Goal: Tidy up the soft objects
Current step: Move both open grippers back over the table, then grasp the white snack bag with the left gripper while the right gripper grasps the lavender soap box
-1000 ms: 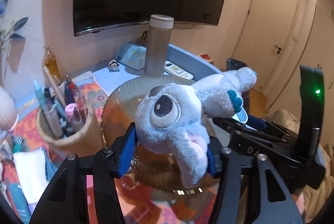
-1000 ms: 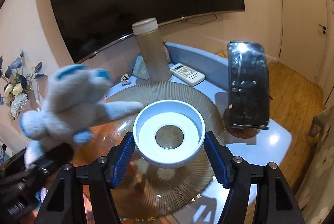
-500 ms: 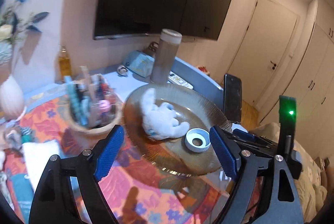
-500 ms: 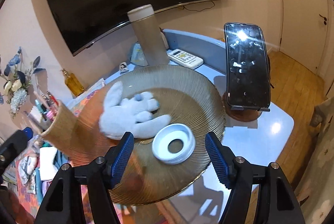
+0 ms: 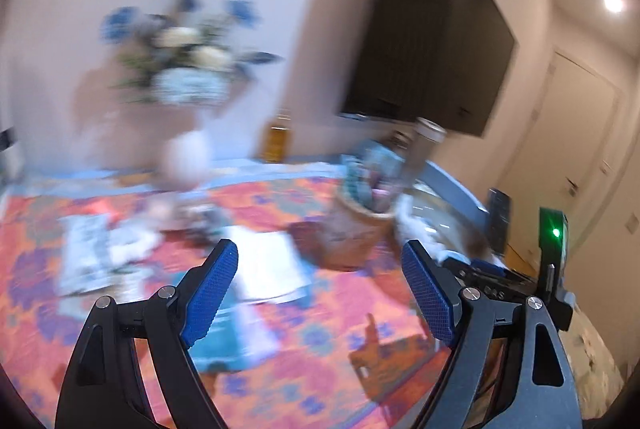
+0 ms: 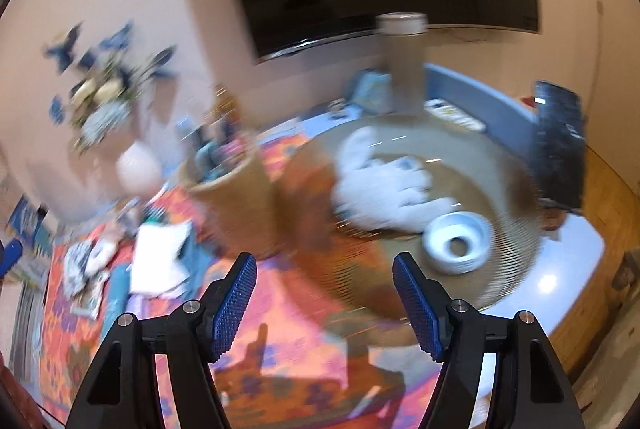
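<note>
From the left wrist camera, heavily blurred, the left gripper (image 5: 316,269) stands released, its blue pads wide apart with nothing between them; below it lies an orange patterned cloth (image 5: 304,341) on the table, with a white folded item (image 5: 268,265) just beyond the fingers; a woven basket (image 5: 352,233) of small things sits to the right, and past it only a white sliver of the plush toy (image 5: 412,221) shows at the edge of the ribbed plate (image 5: 452,213); a vase of blue and white flowers (image 5: 188,69) stands against the wall, and a dark television (image 5: 432,57) hangs to the right.

From the right wrist camera, also smeared, the right gripper (image 6: 324,291) is likewise released and holds nothing; the plush toy (image 6: 384,189) lies on the amber ribbed plate (image 6: 504,261), well beyond the fingertips; a white ring-shaped lid (image 6: 456,241) rests on the same plate, touching or just beside the toy; the woven basket (image 6: 236,205) stands left of the plate on the orange patterned cloth (image 6: 280,333); a tall beige flask (image 6: 404,65) rises behind the plate, and a phone (image 6: 560,145) stands upright at the right.
</note>
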A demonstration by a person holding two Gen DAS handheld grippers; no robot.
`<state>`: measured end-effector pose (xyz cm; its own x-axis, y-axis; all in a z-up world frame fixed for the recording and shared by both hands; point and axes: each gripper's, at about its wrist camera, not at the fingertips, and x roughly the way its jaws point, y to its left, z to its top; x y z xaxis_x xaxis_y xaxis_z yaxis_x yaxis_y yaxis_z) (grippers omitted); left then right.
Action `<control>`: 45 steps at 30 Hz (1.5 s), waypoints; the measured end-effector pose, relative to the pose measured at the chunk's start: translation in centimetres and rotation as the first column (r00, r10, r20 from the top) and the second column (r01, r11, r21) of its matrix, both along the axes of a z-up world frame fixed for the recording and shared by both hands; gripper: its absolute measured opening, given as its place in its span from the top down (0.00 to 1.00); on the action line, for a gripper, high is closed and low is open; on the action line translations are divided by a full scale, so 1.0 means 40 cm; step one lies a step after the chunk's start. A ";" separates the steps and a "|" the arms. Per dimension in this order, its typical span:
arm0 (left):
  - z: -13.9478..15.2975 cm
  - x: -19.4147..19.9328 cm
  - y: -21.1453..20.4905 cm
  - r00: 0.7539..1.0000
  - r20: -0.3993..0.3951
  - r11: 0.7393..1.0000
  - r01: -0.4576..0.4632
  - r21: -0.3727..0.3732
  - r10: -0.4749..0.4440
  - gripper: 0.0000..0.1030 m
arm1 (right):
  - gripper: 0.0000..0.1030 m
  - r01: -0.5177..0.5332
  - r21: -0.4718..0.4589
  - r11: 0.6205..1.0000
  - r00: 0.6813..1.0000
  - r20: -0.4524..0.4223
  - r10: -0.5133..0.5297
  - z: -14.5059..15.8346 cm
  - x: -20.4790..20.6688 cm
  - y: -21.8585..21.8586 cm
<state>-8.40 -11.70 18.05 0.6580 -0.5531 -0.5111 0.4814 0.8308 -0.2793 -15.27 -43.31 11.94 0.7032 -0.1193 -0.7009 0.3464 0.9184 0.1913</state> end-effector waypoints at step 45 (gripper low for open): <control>-0.349 0.413 0.339 0.887 -0.237 0.913 -0.353 0.205 0.396 0.22 | 0.32 -0.488 -0.081 0.869 0.856 -0.237 0.459 -0.267 0.234 0.562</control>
